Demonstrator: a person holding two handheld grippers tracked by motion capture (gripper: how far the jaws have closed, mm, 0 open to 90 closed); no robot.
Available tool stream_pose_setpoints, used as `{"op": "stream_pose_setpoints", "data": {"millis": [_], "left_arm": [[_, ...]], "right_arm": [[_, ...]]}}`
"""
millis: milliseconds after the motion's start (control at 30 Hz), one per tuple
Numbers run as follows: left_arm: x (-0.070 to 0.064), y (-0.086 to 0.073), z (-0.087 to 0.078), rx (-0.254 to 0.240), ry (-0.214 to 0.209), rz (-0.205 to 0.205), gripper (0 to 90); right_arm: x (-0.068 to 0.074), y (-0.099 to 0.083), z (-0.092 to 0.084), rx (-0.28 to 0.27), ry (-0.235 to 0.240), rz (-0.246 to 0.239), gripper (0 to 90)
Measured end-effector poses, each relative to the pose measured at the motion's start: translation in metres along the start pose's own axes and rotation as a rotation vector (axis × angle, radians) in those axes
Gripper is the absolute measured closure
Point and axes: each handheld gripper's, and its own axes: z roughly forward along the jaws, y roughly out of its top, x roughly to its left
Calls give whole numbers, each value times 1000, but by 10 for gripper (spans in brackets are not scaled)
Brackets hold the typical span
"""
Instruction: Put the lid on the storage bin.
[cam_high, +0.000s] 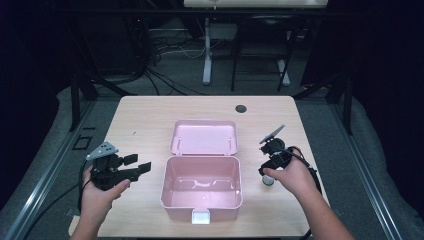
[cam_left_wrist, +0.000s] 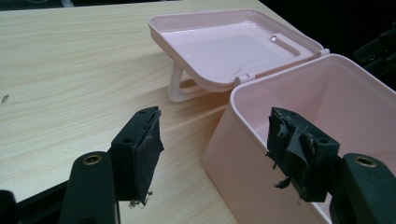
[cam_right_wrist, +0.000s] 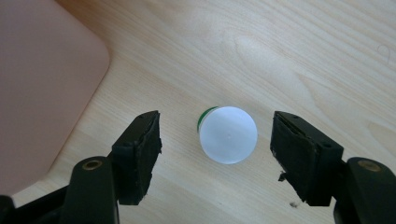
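Directly beneath the right gripper (cam_right_wrist: 215, 137) stands a small bottle (cam_right_wrist: 228, 135), upright with its long axis pointing up at the camera, so its round frosted white cap shows above a sliver of green. It sits on the wooden table (cam_high: 145, 120) right of the pink box (cam_high: 201, 187) (smooth plastic, rounded corners), with bare wood all round it. Jaws spread wide either side, not touching. The left gripper (cam_high: 131, 166) hovers left of the box, jaws apart too, its lid (cam_high: 204, 136) thrown back.
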Motion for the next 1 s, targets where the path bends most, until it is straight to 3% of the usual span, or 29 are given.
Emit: {"op": "stream_pose_setpoints", "data": {"millis": [500,733,1000], "left_arm": [[1,-2,3,9,3,-7,346],[1,-3,4,13,6,-10,346],[2,-3,6,15,5,-9,346]], "right_arm": [[0,1,6,55,18,-2,327],[-4,2,13,107,14,-7,327],[-10,4,22,141,29,19,369]]}}
